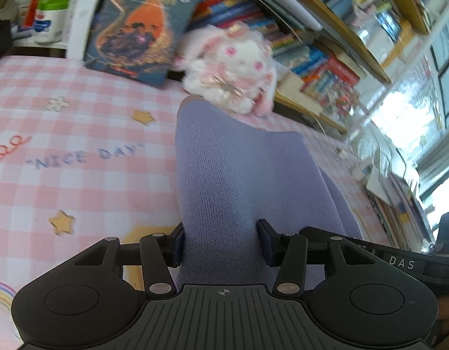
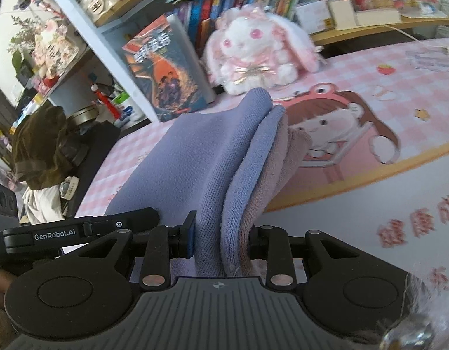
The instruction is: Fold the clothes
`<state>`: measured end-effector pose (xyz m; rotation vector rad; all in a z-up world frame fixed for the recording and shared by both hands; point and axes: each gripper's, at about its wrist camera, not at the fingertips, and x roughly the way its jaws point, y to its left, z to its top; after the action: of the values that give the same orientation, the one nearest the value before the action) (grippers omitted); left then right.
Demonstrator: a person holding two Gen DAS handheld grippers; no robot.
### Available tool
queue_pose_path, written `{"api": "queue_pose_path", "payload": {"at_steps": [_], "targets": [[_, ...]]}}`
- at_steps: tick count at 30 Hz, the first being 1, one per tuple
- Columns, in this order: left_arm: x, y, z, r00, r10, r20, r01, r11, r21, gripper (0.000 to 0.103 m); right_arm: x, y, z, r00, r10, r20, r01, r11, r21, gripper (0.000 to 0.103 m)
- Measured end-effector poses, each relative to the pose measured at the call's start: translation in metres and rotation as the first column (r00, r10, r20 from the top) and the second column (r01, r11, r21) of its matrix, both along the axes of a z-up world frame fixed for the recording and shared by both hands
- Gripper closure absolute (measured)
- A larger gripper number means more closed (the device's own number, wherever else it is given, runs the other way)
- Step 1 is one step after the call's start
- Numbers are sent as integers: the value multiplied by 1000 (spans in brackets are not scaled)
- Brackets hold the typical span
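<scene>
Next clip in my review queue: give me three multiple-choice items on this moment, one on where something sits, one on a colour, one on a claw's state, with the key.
1. Where is the plush rabbit?
A. On the pink checked cloth, beyond the garment, beside the upright book
B. Held in the left claw
C. On the top shelf

2. What colour is the knit garment on its outer face?
A. Bright red
B. Lavender blue
C. Dark green

3. What is the state of the right claw?
A. Wide open, nothing between its fingers
B. Out of view
C. Closed on folded layers of the garment

Key: 1 A, the rabbit sits on the cloth right of the book; 2 B, both wrist views show lavender-blue knit; 3 C, several layers are pinched between its fingers. The left claw also grips the garment.
</scene>
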<state>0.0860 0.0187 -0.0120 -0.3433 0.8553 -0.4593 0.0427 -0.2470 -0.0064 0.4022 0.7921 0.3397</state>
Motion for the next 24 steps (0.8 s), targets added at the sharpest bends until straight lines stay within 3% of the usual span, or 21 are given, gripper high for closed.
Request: {"api": "queue_pose_path", "payload": {"at_steps": [10, 17, 24], "targets": [[64, 31, -8, 994, 98, 39, -95, 994, -58, 55, 80, 38, 3, 995, 77, 56, -75, 997, -26, 76], [99, 32, -19, 986, 155, 63, -149, 985, -82, 55, 137, 37, -3, 984, 149, 100, -143, 988, -60, 76], [122, 30, -27, 988, 141, 68, -135, 987, -86, 55, 171, 28, -22, 970, 213, 119, -207, 976, -60, 75]]}}
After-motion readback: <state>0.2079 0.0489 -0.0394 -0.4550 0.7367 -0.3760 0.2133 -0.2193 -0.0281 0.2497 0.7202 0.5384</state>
